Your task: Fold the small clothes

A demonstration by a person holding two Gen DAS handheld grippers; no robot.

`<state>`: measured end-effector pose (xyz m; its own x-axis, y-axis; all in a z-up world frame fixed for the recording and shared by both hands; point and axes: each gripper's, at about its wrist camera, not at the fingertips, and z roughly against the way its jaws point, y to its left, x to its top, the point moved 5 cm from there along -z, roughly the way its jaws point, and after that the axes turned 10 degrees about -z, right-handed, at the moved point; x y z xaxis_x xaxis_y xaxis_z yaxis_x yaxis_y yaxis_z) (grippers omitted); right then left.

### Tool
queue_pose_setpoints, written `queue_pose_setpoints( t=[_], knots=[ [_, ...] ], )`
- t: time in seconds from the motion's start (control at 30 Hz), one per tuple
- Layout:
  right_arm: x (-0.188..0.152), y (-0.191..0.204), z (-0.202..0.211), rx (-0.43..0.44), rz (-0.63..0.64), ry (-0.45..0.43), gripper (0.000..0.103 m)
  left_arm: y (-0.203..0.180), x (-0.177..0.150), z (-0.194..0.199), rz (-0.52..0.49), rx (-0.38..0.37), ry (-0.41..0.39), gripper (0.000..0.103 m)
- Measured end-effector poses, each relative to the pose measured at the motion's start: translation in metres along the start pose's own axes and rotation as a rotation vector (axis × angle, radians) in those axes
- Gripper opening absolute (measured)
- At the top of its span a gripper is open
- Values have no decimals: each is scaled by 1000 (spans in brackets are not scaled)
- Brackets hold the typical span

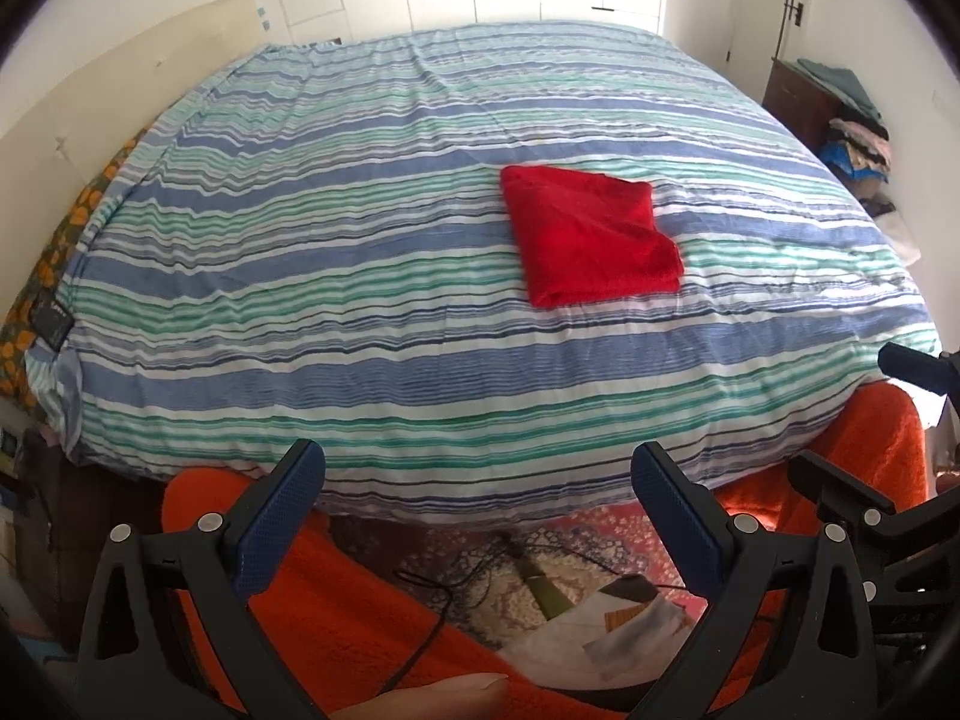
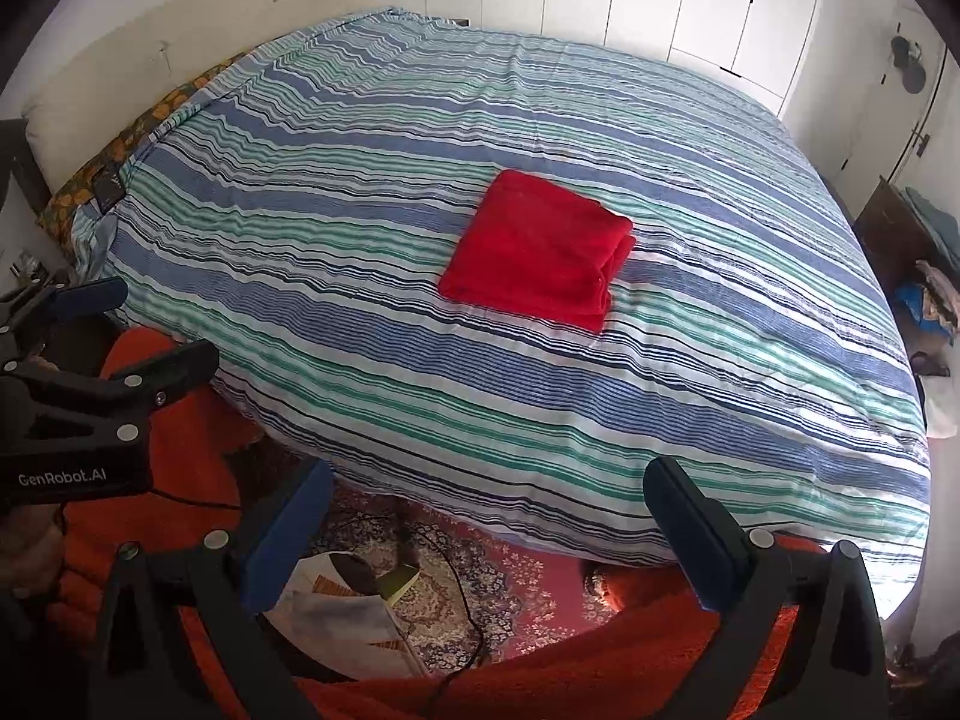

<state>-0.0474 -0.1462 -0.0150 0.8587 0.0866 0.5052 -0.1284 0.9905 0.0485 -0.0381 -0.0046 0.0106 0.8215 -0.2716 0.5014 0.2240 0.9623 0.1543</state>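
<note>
A red garment [image 1: 591, 234] lies folded into a neat square on the striped bedspread [image 1: 300, 276], right of the bed's middle. It also shows in the right wrist view [image 2: 534, 249], with its layered edges on the right side. My left gripper [image 1: 477, 468] is open and empty, held back off the near edge of the bed. My right gripper [image 2: 489, 486] is open and empty too, also off the near edge. The left gripper also shows at the left edge of the right wrist view [image 2: 150, 324]. Neither gripper touches the garment.
An orange blanket [image 1: 336, 612] lies under both grippers. A patterned rug [image 2: 480, 588] with a cable, papers and a small book lies on the floor below. A cream headboard [image 1: 108, 90] is on the left. A dark dresser [image 1: 798, 102] with piled clothes stands at right.
</note>
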Motion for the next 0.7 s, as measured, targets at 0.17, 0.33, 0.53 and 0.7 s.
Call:
queue_pose_setpoints(
  t=[0.17,0.33,0.53,0.7],
  knots=[
    [-1,1,0,-1,2,6,102,-3,-2,-2,-9,1,14,102],
    [-2,5,-1,9,5,13,102,-3,-2,-2,-8,3,15,102],
    [-2,6,1,0,10,5,102,-4,-1,1,-15,7,3,102],
    [-1,7,3,1,13,-2,102,-4,-1,1,-17,-1,4,102]
  ],
)
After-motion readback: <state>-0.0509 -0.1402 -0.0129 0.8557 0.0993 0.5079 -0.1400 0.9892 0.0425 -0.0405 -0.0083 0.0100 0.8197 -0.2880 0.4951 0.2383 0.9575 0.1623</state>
